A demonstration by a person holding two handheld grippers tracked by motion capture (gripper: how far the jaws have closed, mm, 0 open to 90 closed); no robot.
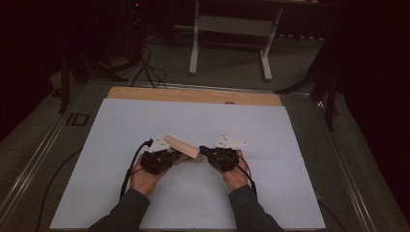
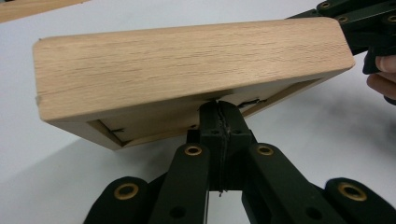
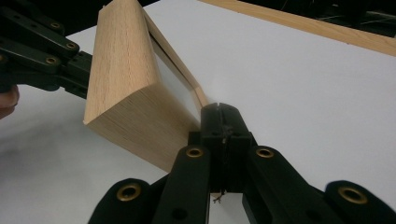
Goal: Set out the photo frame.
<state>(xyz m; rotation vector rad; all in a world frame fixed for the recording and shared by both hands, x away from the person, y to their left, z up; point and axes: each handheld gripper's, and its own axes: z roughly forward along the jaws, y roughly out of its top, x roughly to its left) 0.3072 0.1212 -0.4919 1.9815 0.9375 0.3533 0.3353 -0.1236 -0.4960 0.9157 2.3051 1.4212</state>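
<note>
From the high view, a wooden box [image 1: 181, 146] sits over the middle of the white sheet [image 1: 193, 121], tilted, between the left gripper [image 1: 180, 155] and the right gripper [image 1: 203, 151], each touching one end of it.

In the left gripper view, the left gripper [image 2: 219, 112] has its jaws pressed together, clamped on the thin rim at the box's [image 2: 187, 65] open underside; the right gripper [image 2: 348, 21] meets the box's far end.

In the right gripper view, the right gripper [image 3: 219, 112] is likewise closed tight, pinching the box's [image 3: 123, 74] thin edge, with the left gripper [image 3: 70, 74] at the box's opposite side.
</note>
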